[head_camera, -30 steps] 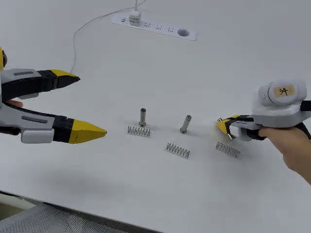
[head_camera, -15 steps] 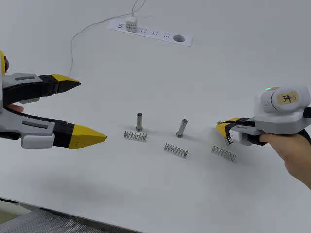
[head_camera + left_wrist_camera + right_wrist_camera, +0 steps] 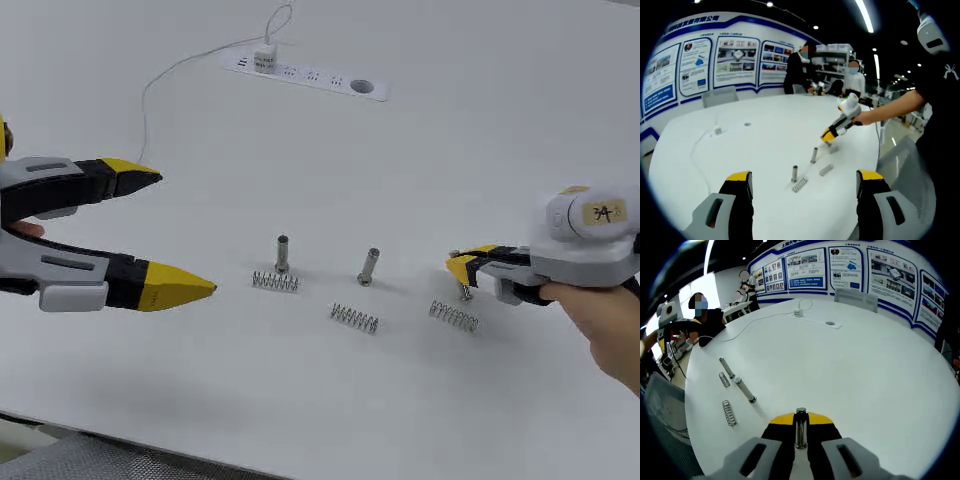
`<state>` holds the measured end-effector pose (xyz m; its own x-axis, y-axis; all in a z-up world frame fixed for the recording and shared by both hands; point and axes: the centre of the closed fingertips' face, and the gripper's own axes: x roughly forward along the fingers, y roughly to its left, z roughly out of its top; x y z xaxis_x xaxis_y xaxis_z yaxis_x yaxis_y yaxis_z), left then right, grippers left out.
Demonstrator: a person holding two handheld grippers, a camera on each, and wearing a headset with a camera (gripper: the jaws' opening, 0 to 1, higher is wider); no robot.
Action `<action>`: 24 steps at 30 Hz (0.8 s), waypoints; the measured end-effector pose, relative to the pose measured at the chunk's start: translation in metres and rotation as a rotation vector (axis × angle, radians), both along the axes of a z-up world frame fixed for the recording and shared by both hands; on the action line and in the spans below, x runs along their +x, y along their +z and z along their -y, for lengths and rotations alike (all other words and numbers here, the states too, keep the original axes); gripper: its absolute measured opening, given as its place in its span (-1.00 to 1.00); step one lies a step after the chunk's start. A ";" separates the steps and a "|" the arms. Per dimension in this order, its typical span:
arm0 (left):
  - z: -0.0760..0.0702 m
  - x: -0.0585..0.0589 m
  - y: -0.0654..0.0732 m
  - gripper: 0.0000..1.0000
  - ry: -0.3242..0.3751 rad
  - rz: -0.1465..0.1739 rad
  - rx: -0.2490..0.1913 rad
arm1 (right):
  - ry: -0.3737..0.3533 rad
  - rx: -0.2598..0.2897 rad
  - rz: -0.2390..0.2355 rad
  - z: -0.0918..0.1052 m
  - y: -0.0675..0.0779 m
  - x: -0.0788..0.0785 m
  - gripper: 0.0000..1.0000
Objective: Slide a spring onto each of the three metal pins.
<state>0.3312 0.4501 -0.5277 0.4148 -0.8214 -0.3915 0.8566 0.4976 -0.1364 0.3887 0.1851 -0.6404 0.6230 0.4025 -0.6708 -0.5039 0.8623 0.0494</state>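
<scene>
Inventory of worktop [image 3: 480, 140] and hazards.

- Right gripper [image 3: 462, 268]: jaws closed on third pin [image 3: 800, 427], low over the worktop at the right end of the row.
- Left gripper [image 3: 188, 233]: jaws spread wide, nothing between them, well apart from the parts on the left.
- Left pin [image 3: 282, 253]: upright, with left spring [image 3: 275, 282] lying just in front of it.
- Middle pin [image 3: 369, 266]: standing, appears to lean; middle spring [image 3: 354, 319] lies near it.
- Right spring [image 3: 453, 316]: lying just beside the right gripper's tip.
- Power strip [image 3: 305, 75]: far edge, cable trailing left.

Hazards, judged:
- The third pin is gripped on smooth metal and could slip or twist out if the grip eases or its end strikes the worktop.
- The freestanding pins have narrow bases, so a brush from either gripper would likely topple them.
- The springs are round and light, so a pinch off-centre may roll one away or flick it out, and a hard squeeze may crush the coils.
- No spring is on a pin yet, so all three fits remain.

Views compared:
- The right gripper view shows the third pin lying along the closed jaws, its top at the yellow tips. The head view gives just a short end below the tip.
- The head view sets out the whole row and its spacing.
- The left gripper view confirms the wide gap between its jaws and adds people standing beyond the worktop.
</scene>
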 end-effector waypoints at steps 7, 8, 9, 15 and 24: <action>0.004 -0.001 0.004 0.74 -0.003 0.004 -0.006 | -0.022 0.028 0.024 0.003 0.004 0.001 -0.84; 0.005 -0.001 0.004 0.74 -0.004 0.004 -0.007 | -0.022 0.031 0.029 0.003 0.004 0.001 -0.84; 0.005 -0.001 0.005 0.74 -0.005 0.005 -0.007 | -0.022 0.036 0.040 0.003 0.005 0.001 -0.84; 0.006 -0.004 0.004 0.74 -0.006 -0.001 0.000 | -0.038 0.063 0.087 0.002 0.007 -0.002 -0.84; 0.008 -0.007 0.006 0.73 -0.004 -0.004 -0.001 | -0.020 0.076 0.155 0.001 0.010 -0.013 -0.84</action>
